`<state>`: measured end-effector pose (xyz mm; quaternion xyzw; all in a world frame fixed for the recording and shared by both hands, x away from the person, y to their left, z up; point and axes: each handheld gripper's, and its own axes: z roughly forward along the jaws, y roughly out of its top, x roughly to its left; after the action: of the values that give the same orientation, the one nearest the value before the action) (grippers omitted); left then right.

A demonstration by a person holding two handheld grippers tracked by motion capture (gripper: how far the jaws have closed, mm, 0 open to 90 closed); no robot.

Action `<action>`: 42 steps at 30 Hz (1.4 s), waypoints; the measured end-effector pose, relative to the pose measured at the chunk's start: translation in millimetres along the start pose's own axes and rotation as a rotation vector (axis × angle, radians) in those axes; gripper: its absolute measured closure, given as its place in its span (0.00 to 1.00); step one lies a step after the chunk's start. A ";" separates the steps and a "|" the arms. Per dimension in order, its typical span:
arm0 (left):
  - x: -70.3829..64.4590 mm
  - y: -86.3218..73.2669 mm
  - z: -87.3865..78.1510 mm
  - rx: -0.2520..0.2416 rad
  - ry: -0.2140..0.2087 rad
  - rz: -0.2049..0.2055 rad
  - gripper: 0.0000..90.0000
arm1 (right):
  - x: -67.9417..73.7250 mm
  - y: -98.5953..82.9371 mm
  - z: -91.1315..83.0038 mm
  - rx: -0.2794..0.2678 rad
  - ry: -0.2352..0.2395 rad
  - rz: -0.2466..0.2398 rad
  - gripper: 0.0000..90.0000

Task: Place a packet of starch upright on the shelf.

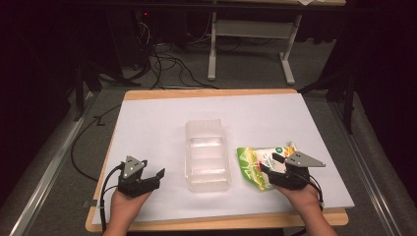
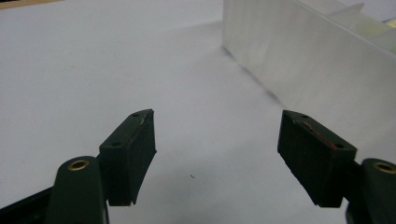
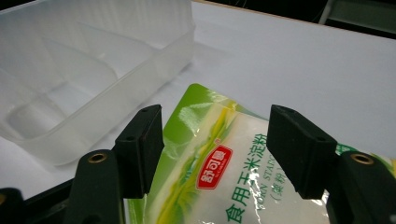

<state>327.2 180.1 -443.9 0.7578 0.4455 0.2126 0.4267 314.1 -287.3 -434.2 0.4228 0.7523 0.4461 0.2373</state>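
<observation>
With jaws spread astride the corn starch pouch lying flat beside the clear divided container, the right gripper risks skidding off the glossy film; the left gripper hangs spread, empty.

Light falls from overhead onto the white-covered worktop, which is bright while the room around it is dark. The high view is soft and grainy. Glare streaks the glossy green-and-white plastic pouch. Shadows are faint and diffuse.

High overhead — tool views close, low
</observation>
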 end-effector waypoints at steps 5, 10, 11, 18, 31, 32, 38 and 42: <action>-0.8 0.0 0.8 -0.002 -0.001 0.006 0.32 | 7.9 1.0 3.4 0.025 0.028 -0.006 0.39; -0.8 0.3 -0.3 -0.006 -0.001 0.009 0.32 | 16.7 1.6 8.2 0.056 0.061 -0.006 0.37; -0.7 0.3 -0.4 -0.008 0.000 0.008 0.32 | 18.3 1.3 9.6 0.068 0.070 -0.010 0.37; -0.8 0.4 -0.1 -0.003 -0.003 0.018 0.32 | 32.0 -2.5 21.2 0.148 0.108 -0.070 0.42; -1.5 0.8 -1.7 -0.014 -0.001 0.024 0.33 | 37.7 -16.0 36.1 0.285 0.118 -0.147 0.62; -1.4 0.8 -1.7 -0.013 -0.004 0.024 0.33 | 37.5 -17.0 36.9 0.303 0.113 -0.151 0.64; -1.4 0.5 -1.0 0.003 -0.017 0.023 0.37 | 39.2 -19.3 39.4 0.327 0.070 -0.191 0.78; -2.3 0.3 0.0 0.008 -0.014 0.029 0.36 | 37.7 -20.1 39.9 0.326 0.063 -0.194 0.85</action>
<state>326.1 178.0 -443.6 0.7673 0.4325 0.2118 0.4236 314.9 -241.5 -470.5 0.3668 0.8588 0.3065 0.1840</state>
